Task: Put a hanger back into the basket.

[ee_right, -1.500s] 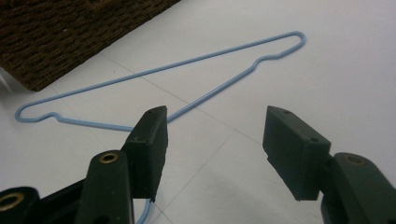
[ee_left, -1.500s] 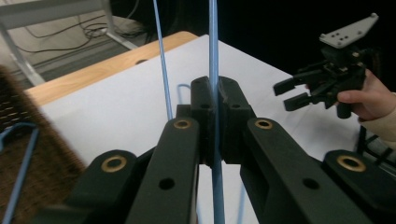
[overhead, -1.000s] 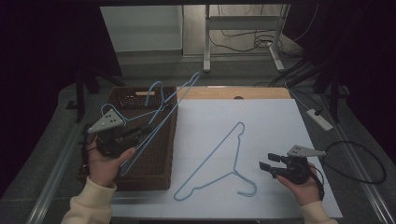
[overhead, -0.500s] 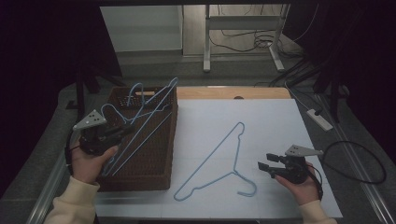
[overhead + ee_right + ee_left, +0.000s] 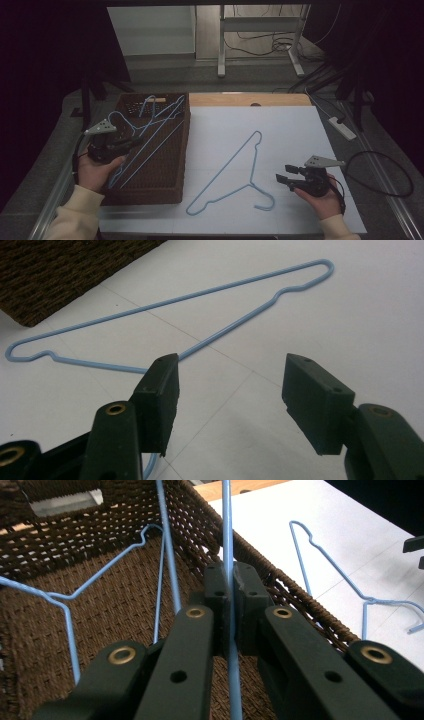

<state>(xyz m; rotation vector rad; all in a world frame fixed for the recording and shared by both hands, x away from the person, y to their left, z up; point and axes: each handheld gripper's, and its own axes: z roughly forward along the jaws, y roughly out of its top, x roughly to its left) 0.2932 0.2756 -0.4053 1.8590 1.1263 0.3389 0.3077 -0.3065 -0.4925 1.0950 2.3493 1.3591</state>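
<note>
One blue hanger pinched in left tool.

High view: dim overall, surroundings nearly black; the white table sheet reflects soft, even light with faint shadows. Both gripper views are brighter; near jaws are slightly soft, and the basket weave stays sharp

- Looks like a lab or test room, not anybody's home.
- The white work surface sits on a metal-framed bench, with dark curtains closing in both sides.
- Loose cables snake over the grey floor behind it, and a power strip lies at the right edge.
- Bare metal stand legs at the back.
</note>
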